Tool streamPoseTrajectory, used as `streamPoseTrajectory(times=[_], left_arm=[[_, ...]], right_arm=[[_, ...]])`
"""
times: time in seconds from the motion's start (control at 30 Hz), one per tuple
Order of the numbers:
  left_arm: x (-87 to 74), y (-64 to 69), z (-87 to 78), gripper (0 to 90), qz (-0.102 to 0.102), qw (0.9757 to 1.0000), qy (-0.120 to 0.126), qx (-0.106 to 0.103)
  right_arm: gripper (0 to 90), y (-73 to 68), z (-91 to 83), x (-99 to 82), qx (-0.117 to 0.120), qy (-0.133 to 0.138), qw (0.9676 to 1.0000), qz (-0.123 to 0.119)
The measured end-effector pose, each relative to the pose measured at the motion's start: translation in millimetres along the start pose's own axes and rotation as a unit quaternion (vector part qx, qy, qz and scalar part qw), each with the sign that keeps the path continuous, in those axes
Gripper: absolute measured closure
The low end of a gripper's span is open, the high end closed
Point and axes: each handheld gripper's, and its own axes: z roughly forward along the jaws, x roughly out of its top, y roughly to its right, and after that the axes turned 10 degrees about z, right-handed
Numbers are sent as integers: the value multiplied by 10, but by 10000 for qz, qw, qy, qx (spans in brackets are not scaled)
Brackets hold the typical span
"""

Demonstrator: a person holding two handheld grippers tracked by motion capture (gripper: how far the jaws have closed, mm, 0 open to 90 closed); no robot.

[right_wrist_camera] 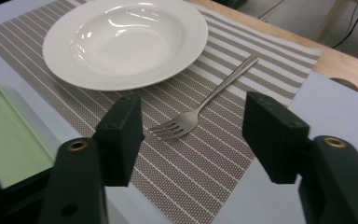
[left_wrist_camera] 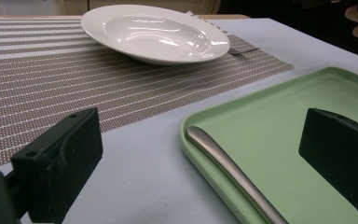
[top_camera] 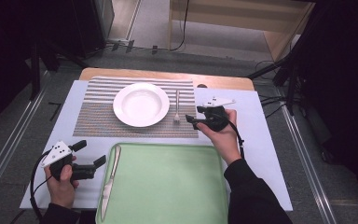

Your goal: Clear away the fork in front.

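High view has the right gripper sitting just right of the fork, which lies on the striped placemat beside the white plate. Its jaws are partway apart with nothing between them, fork tines just ahead. Left gripper is wide open by the knife along the green tray's left edge
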Motion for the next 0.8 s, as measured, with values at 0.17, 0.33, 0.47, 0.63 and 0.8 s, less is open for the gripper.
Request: streamPoseTrajectory(times=[0.17, 0.33, 0.47, 0.63, 0.8], left_arm=[[-1, 0, 1, 0, -6, 10000, 1, -11], [-1, -2, 2, 0, -6, 10000, 4, -29], [-1, -3, 3, 0, -5, 10000, 5, -33], [-1, -4, 5, 0, -14, 10000, 11, -46], [1, -6, 5, 0, -10, 10000, -22, -57]], right_arm=[[640, -35, 166, 45, -40, -260, 9996, -84], [796, -90, 313, 60, -69, -485, 9985, -244], [872, -118, 424, 67, -64, -714, 9974, -102], [878, -110, 583, 70, -60, -935, 9956, -55], [879, -126, 716, 58, -147, -1084, 9939, -130]])
